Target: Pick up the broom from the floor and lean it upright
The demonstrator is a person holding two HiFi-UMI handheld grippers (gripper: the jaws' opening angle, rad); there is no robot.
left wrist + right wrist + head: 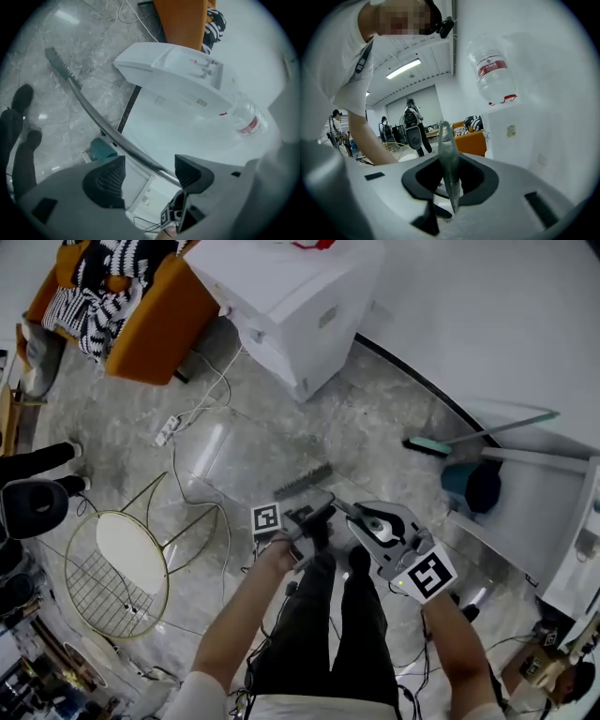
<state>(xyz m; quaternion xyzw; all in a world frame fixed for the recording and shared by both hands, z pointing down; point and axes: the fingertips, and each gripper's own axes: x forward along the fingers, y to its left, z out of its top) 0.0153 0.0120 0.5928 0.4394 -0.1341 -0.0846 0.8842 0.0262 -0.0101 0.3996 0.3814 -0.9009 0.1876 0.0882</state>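
Note:
The broom has a dark bristle head [303, 482] low over the grey marble floor and a thin metal handle [103, 126] that rises toward me. In the left gripper view the bristle head [61, 61] is at the far end. The handle runs back between the jaws of my left gripper [147, 173], close to the right jaw. Those jaws stand wide and open, and the pads do not press on the handle. My right gripper [450, 183] is shut on the handle's top end, with the pale hanging loop [446, 140] sticking out past its jaws. In the head view the left gripper [322, 510] and the right gripper [351, 513] sit side by side above my legs.
A white cabinet [291, 296] stands ahead with a water bottle [492, 75] on it, and an orange sofa [155, 324] is at the far left. A wire chair [122, 568], cables and a power strip [167, 430] lie to the left. A teal broom [431, 446] and a dustpan [466, 486] are at the right wall.

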